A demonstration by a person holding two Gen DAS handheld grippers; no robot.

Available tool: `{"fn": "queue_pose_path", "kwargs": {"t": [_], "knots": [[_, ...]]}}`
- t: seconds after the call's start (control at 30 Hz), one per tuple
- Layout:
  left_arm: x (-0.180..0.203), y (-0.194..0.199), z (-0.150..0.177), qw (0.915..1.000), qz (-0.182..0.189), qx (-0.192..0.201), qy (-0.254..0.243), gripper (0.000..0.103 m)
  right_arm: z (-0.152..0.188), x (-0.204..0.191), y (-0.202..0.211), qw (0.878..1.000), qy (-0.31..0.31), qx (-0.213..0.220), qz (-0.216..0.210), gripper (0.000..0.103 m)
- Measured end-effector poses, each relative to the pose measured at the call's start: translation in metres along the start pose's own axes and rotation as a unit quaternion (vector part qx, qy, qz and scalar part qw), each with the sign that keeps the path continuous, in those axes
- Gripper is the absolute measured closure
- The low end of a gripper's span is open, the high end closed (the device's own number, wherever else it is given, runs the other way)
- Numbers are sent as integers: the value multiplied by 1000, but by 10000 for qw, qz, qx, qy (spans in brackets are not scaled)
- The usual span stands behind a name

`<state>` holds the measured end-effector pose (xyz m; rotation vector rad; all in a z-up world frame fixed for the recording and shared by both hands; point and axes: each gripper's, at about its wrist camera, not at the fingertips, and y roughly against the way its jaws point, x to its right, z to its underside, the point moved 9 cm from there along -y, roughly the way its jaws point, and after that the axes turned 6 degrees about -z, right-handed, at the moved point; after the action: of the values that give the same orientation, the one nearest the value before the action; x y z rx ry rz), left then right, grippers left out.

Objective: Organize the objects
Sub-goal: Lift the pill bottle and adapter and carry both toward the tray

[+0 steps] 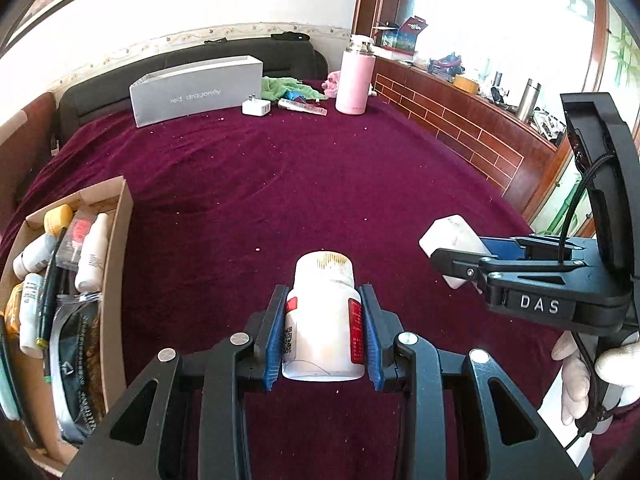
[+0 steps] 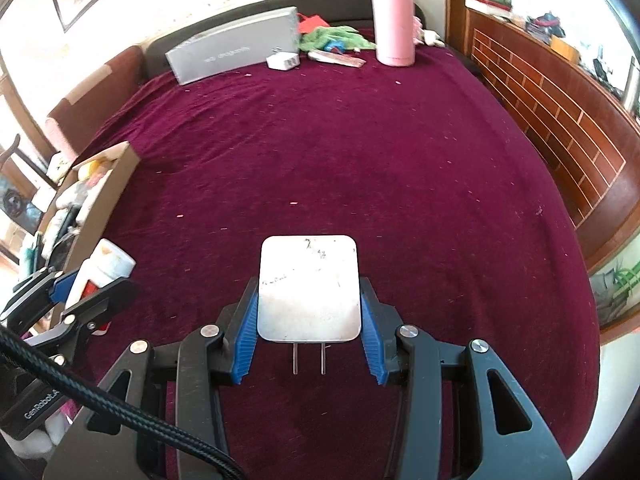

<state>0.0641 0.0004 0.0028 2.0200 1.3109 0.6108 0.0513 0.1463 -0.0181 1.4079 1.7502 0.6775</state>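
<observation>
My left gripper (image 1: 323, 312) is shut on a white pill bottle (image 1: 323, 320) with a red label, held over the maroon bedspread (image 1: 300, 168). My right gripper (image 2: 308, 300) is shut on a white plug adapter (image 2: 308, 288), its two prongs pointing back toward the camera. In the left wrist view the right gripper (image 1: 448, 258) holds the adapter (image 1: 450, 234) at the right. In the right wrist view the left gripper (image 2: 80, 284) and bottle (image 2: 105, 266) show at the left. A cardboard box (image 1: 116, 256) of bottles and pouches lies at the left.
At the far side of the bed stand a grey box (image 1: 196, 90), a second white charger (image 1: 257, 107), a green cloth (image 1: 286, 86), a flat packet (image 1: 303, 107) and a pink flask (image 1: 354, 80). A wooden ledge (image 1: 460, 120) runs along the right.
</observation>
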Motion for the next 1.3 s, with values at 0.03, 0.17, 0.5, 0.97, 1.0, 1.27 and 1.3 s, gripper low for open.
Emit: {"fn": "queue_pose_path", "kwargs": {"t": [0.03, 0.17, 0.5, 0.97, 1.0, 1.27, 1.3], "knots": [[-1, 2, 0, 10000, 6, 14, 13, 74, 0, -6, 2, 10000, 58, 11, -31, 60], [-8, 9, 3, 10000, 15, 49, 85, 74, 0, -22, 7, 9997, 206, 53, -111, 60], [-40, 25, 7, 9990, -46, 165, 421, 74, -3, -62, 18, 9980, 529, 137, -312, 60], [-121, 43, 20, 9921, -351, 283, 1169, 73, -9, -148, 1, 9896, 1187, -17, -815, 60], [-127, 44, 21, 9915, -365, 286, 1219, 74, -9, -155, 0, 9885, 1251, -32, -848, 60], [-176, 54, 25, 9860, -546, 333, 1542, 73, -11, -209, -15, 9794, 1637, -182, -1167, 59], [-183, 56, 26, 9851, -595, 337, 1576, 73, -11, -215, -17, 9783, 1673, -205, -1203, 59]]}}
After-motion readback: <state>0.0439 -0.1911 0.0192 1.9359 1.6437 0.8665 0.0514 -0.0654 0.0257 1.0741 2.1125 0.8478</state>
